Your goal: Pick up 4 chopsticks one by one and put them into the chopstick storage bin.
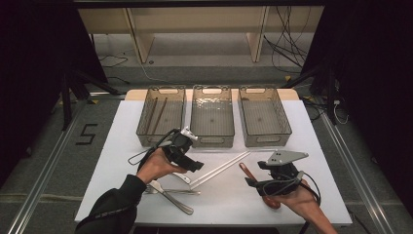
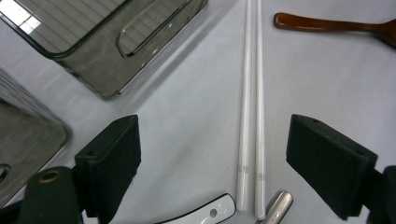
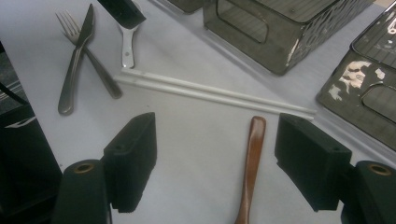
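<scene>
A pair of white chopsticks (image 1: 219,169) lies slanted at the table's middle. My left gripper (image 1: 196,165) hovers over their near end with its jaws open. In the left gripper view the chopsticks (image 2: 250,116) run up between the two pads, nearer the right one, and neither pad touches them. My right gripper (image 1: 253,183) is open too, low over a brown wooden spoon (image 1: 258,185). In the right gripper view the spoon's handle (image 3: 252,158) lies between the pads, close to the right one, with a gap on both sides.
Three clear baskets stand in a row at the back: the left one (image 1: 160,140) holds brown chopsticks, then the middle (image 1: 212,140) and the right (image 1: 265,139). A fork (image 3: 88,56), a knife (image 3: 77,65) and a white spoon (image 3: 127,46) lie near my left hand.
</scene>
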The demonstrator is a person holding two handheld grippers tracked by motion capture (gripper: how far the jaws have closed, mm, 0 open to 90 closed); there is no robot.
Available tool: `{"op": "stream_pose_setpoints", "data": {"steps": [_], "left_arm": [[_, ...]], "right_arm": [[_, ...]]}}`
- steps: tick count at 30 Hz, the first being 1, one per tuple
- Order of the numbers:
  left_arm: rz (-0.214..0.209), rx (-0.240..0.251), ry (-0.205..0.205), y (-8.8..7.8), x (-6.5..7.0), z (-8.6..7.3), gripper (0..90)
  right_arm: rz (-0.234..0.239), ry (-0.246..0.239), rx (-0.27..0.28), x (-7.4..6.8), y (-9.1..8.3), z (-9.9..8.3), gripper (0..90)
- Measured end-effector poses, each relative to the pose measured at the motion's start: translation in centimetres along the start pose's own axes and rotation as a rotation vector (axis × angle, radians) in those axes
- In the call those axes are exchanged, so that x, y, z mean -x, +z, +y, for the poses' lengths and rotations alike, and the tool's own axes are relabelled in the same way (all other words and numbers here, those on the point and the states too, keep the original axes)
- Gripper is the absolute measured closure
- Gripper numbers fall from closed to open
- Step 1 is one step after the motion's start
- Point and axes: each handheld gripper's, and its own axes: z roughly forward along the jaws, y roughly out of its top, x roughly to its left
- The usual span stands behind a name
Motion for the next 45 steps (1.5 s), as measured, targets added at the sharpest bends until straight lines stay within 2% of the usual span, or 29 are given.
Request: {"op": "stream_pose_setpoints", "data": {"steps": [4, 14, 17, 22, 28, 34, 45], "left_arm": [[0.0, -0.014, -0.003, 0.5, 0.2, -0.1, 17.3], [0.013, -0.09, 0.027, 1.9, 0.8, -0.2, 18.8], [0.019, -0.11, 0.035, 2.5, 1.2, -0.3, 21.9], [0.004, -0.141, 0.049, 3.1, 1.5, -0.3, 28.5], [-0.001, -0.17, 0.037, 4.1, 1.7, -0.4, 37.0], [-0.014, -0.208, 0.046, 4.8, 2.0, -0.5, 46.4], [-0.033, -0.235, 0.053, 5.5, 2.0, -0.7, 62.2]], "right_arm": [[0.0, -0.002, -0.001, 0.0, 0.1, 0.0, 30.6], [0.004, 0.0, -0.006, 0.0, 0.2, 0.0, 30.6], [0.003, -0.005, -0.011, -0.1, 0.2, 0.0, 30.6], [0.004, -0.006, -0.011, -0.1, 0.3, 0.0, 30.7], [0.009, -0.009, -0.016, -0.2, 0.4, 0.0, 30.7], [0.012, -0.014, -0.019, -0.3, 0.5, 0.0, 30.8], [0.015, -0.022, -0.025, -0.3, 0.6, 0.0, 30.8]]}}
